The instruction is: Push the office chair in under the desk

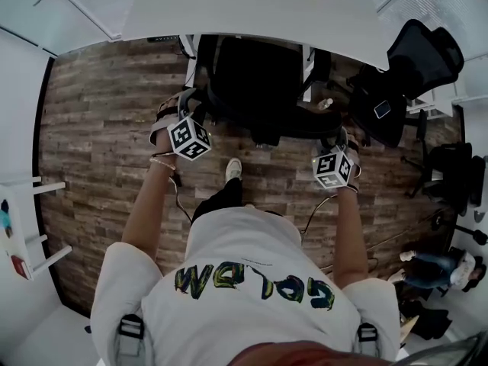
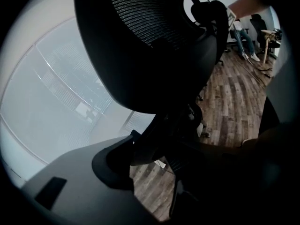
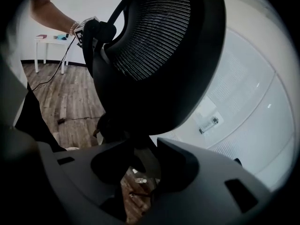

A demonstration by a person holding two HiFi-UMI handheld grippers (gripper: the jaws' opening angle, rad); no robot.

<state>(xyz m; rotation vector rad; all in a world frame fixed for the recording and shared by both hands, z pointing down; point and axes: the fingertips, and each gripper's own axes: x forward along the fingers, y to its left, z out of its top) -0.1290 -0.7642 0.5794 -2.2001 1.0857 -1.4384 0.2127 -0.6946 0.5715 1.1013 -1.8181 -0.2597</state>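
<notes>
The black office chair (image 1: pixel 259 90) stands at the white desk (image 1: pixel 252 14), with its seat partly under the desk's edge. My left gripper (image 1: pixel 187 107) is at the chair's left side and my right gripper (image 1: pixel 332 137) at its right side. In the left gripper view the mesh back (image 2: pixel 140 36) fills the top, and a dark bar of the chair's frame lies across my left gripper (image 2: pixel 154 149), whose jaws close on it. In the right gripper view the mesh back (image 3: pixel 159 50) looms close, and my right gripper (image 3: pixel 140 168) clasps a black part beneath it.
A second black chair (image 1: pixel 412 67) stands at the desk's right end. A white side table (image 1: pixel 23 227) is at the left wall. A person (image 1: pixel 438 269) sits at the lower right. Cables trail on the wood floor (image 1: pixel 99 128). My foot (image 1: pixel 232 170) is just behind the chair.
</notes>
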